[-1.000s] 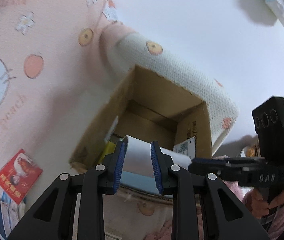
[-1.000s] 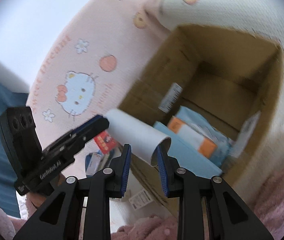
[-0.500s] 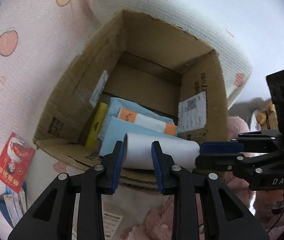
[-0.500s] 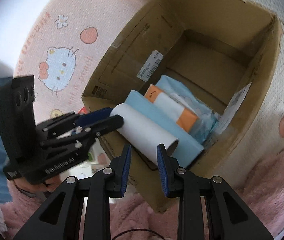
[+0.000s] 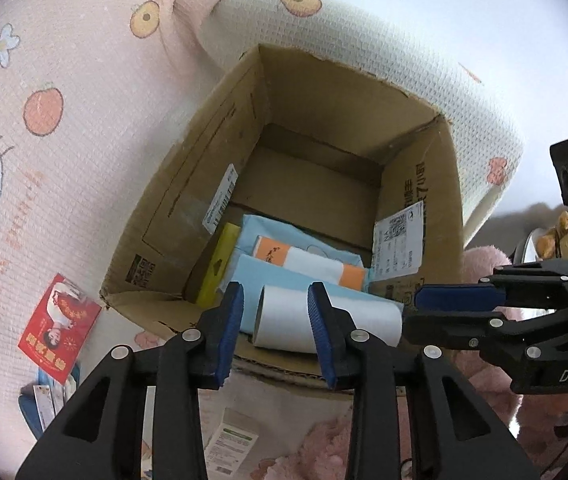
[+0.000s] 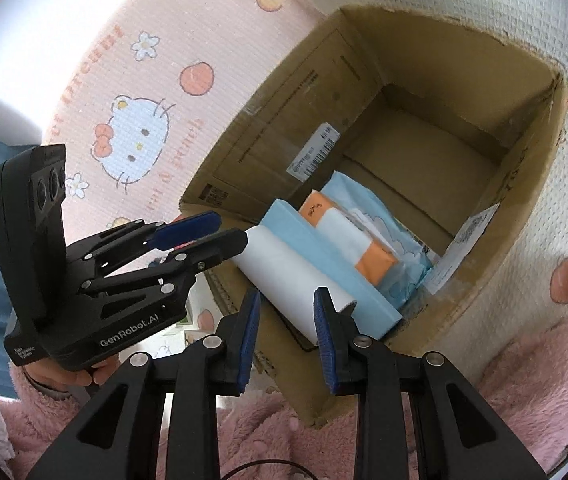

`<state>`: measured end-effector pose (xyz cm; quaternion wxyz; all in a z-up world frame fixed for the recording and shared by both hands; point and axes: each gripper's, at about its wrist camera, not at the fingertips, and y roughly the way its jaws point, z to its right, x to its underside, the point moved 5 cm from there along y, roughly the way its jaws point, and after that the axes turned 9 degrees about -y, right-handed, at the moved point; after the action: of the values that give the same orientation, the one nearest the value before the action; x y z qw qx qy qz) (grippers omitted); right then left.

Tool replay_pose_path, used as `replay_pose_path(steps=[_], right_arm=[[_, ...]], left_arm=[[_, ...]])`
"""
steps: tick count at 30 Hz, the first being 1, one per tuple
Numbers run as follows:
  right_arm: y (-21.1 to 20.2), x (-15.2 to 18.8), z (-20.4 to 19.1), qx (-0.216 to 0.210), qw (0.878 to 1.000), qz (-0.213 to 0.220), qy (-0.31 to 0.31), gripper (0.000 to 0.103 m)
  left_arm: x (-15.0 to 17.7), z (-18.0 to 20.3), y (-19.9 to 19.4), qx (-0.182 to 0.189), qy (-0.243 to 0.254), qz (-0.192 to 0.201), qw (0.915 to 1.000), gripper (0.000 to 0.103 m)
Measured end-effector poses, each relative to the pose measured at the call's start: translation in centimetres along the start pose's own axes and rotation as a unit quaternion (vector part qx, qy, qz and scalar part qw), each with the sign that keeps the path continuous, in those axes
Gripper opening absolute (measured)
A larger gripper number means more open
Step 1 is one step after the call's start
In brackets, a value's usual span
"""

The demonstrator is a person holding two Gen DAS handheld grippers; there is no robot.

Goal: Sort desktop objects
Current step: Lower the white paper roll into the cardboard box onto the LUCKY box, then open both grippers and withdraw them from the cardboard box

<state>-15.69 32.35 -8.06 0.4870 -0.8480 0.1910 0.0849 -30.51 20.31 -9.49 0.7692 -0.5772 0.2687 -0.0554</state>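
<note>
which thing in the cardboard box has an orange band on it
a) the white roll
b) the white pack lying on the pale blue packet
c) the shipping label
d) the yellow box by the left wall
b: the white pack has orange at both ends and lies on the pale blue packet inside the cardboard box, while the white roll in front is plain white.

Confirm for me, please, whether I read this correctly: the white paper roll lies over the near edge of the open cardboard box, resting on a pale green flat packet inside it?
Not quite: the flat packet under the white paper roll is pale blue, not pale green. The right wrist view shows it clearly. The rest stands: the roll lies over the near edge of the open cardboard box.
</note>
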Motion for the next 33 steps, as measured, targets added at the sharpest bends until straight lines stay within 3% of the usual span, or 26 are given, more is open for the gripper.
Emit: replay_pose_path(steps=[7,8,10,15,17,24,33], right_arm=[[-1.4,0.7,0.3,0.000,1.000,0.004,-0.011,0.024],[-1.8,0.8,0.4,0.002,1.000,0.006,-0.013,0.024],[-2.4,0.9,0.5,0.004,1.000,0.012,-0.014,0.024],[-4.0,1.6,0.8,0.026,0.999,0.026,-0.017,0.026],[-4.6,2.1,1.1,0.041,0.999,0.027,-0.012,0.034],[-6.5,3.2,0.9,0.065,0.997,0.044,-0.021,0.053],[-7.4,3.2,-0.6,0.076,0.994,0.055,-0.051,0.056]], left_arm=[[0.2,1.1,-0.8,-0.038,0.013,0.009,0.9992,0.039],[0.3,1.3,-1.0,-0.045,0.017,0.010,0.9988,0.041],[0.5,1.3,-1.3,-0.063,0.017,0.012,0.9978,0.060],[0.8,1.4,-2.7,-0.112,0.029,0.024,0.9930,0.064],[1.3,1.6,-3.5,-0.131,0.037,0.025,0.9903,0.065],[2.7,2.7,-5.6,-0.134,0.036,0.024,0.9901,0.067],[2.6,4.7,-6.9,-0.143,0.052,0.040,0.9875,0.067]])
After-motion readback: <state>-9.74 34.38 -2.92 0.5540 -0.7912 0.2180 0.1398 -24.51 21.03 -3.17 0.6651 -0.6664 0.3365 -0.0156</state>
